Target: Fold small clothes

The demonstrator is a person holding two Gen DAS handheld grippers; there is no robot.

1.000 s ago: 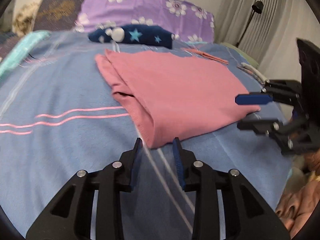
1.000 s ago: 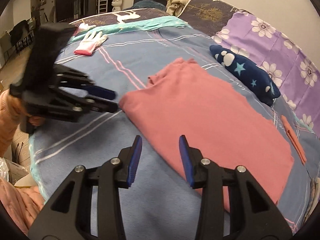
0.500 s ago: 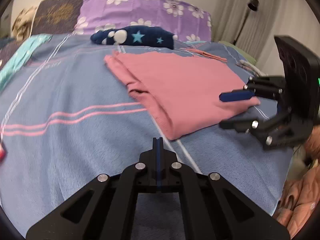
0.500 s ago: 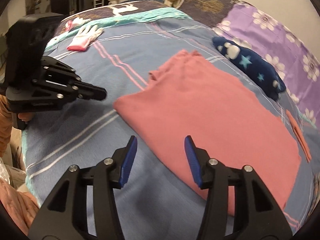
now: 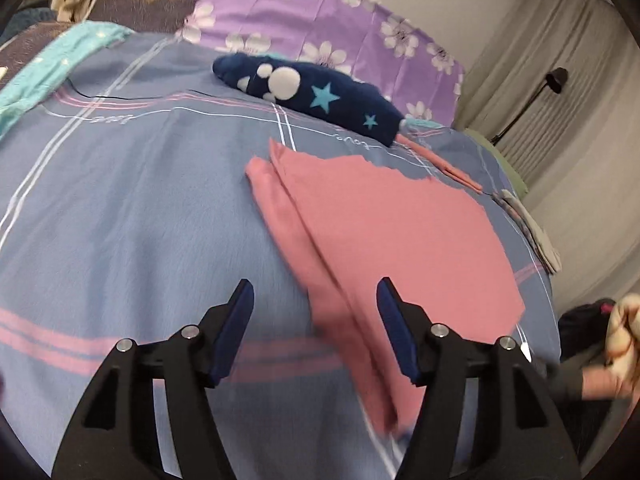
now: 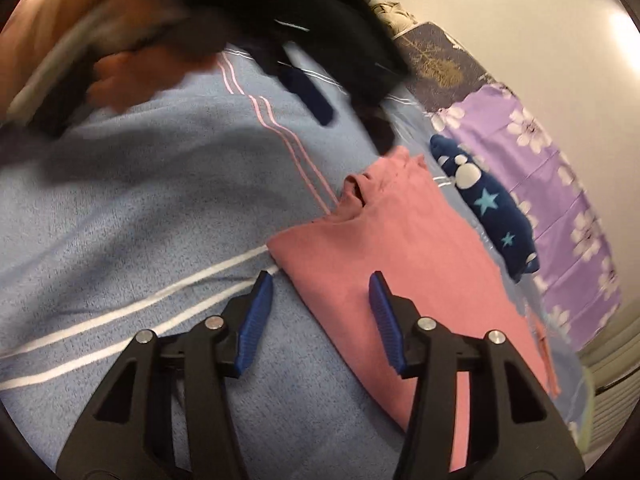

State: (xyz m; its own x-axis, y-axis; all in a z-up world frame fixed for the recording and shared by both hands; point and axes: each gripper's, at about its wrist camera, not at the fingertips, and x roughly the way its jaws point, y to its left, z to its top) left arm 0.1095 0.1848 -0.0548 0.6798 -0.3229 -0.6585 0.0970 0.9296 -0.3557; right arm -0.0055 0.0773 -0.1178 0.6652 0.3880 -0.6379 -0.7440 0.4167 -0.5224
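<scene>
A pink garment (image 5: pixel 392 240) lies folded flat on the blue striped bedspread (image 5: pixel 120 220). My left gripper (image 5: pixel 314 284) hovers over its long folded left edge. Its jaws are opening, and the pads press on nothing. In the right wrist view the same garment (image 6: pixel 420 264) shows its neck opening at the far end. My right gripper (image 6: pixel 320 276) stands over the near corner. Its jaws are closing slightly with a wide gap, and the cloth lies below them, not pinched. The left gripper's blurred fingers (image 6: pixel 308 96) hang above the far side of the garment.
A navy star-print cloth (image 5: pixel 312 96) lies beyond the garment, before a purple flowered pillow (image 5: pixel 320 20). An orange strip (image 5: pixel 444 160) and a small folded cloth (image 5: pixel 528 232) sit near the bed's right edge. A person's hand (image 6: pixel 132 76) holds the left gripper.
My left gripper shut, then opened wide, and swung along the garment's folded edge. My right gripper dropped closer to the near corner and rolled. The garment has not moved.
</scene>
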